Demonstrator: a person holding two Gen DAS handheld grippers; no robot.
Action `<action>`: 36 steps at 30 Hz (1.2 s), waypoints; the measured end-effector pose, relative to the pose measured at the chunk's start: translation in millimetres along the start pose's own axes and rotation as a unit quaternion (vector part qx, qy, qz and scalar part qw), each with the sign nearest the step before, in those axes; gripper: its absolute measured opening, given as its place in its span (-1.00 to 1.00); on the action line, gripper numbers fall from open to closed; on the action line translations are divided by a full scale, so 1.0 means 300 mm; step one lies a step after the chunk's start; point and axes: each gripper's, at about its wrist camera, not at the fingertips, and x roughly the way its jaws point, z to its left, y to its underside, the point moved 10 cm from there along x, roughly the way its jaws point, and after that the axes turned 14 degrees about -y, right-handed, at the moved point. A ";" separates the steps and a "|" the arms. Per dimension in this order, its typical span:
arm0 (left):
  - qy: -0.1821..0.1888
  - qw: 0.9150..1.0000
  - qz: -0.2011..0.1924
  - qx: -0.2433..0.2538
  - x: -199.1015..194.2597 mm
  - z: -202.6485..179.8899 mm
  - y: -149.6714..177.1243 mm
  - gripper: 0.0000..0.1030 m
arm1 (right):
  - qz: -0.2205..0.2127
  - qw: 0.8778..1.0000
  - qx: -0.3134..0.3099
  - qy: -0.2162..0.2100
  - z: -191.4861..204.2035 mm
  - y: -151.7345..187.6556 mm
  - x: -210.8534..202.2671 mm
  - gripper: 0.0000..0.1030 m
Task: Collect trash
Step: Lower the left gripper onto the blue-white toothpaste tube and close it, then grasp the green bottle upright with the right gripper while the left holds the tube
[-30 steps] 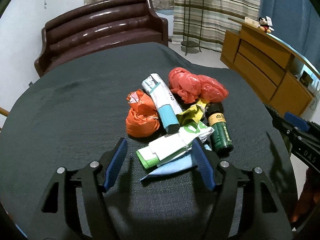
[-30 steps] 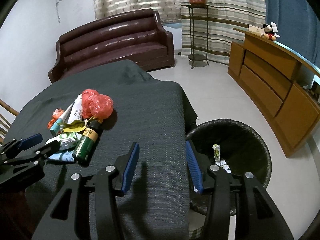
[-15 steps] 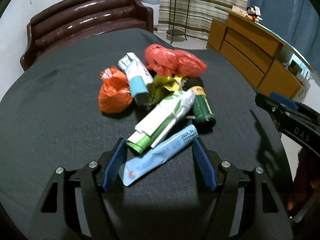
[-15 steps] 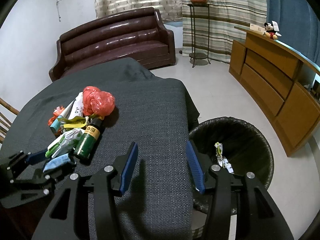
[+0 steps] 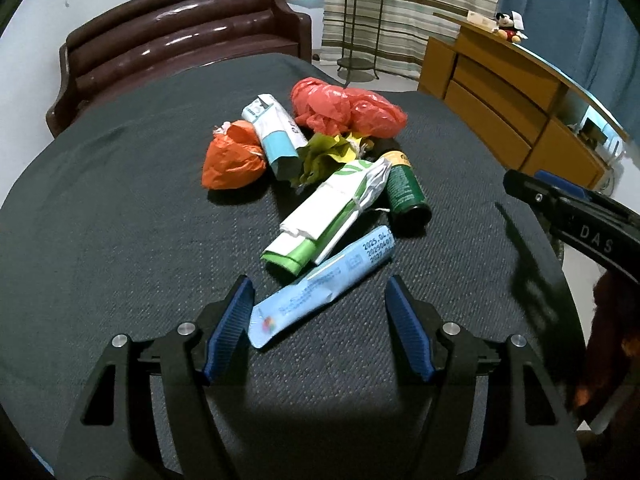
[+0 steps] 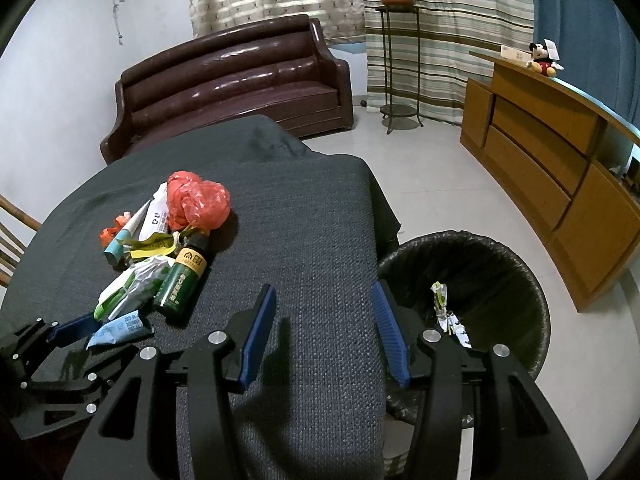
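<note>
- Left wrist view: your left gripper (image 5: pixel 320 312) is spread around the blue sachet (image 5: pixel 320 286), pads not touching it.
- Sachet lies lower centre, long axis slanting up-right across the jaws.
- Right gripper (image 6: pixel 324 334) gapes empty, bin (image 6: pixel 500 264) lower right.

Brown sofa (image 6: pixel 232 76), striped curtains (image 6: pixel 452 20)

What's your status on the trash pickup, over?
Left gripper open, straddling blue packet. Right gripper open, empty. Bin beside table. Nothing blocking.
</note>
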 end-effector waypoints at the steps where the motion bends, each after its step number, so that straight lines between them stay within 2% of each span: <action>1: -0.003 1.000 -0.001 -0.001 0.000 0.004 0.000 0.22 | 0.000 1.000 0.000 -0.001 0.002 0.000 0.001 -0.03; 10: 0.001 1.000 0.003 -0.010 -0.025 0.010 0.020 -0.20 | 0.000 1.000 0.000 -0.002 0.009 0.005 0.004 -0.03; 19: 0.008 1.000 -0.002 -0.006 -0.018 -0.028 0.005 -0.17 | 0.000 1.000 -0.002 -0.005 0.023 0.007 0.013 -0.03; 21: 0.002 1.000 -0.009 0.000 -0.018 -0.034 0.003 -0.34 | -0.001 1.000 -0.002 -0.005 0.014 0.008 0.008 -0.03; 22: 0.005 1.000 -0.012 0.001 -0.021 -0.039 0.002 -0.51 | -0.001 1.000 -0.002 -0.005 0.016 0.008 0.009 -0.03; 29: 0.013 1.000 -0.013 -0.013 -0.039 -0.033 0.012 -0.58 | 0.002 1.000 -0.007 -0.006 0.034 0.011 0.012 -0.03; 36: 0.014 0.999 -0.021 -0.034 -0.067 0.027 0.012 -0.58 | 0.007 1.000 -0.022 -0.014 0.084 0.006 0.023 -0.03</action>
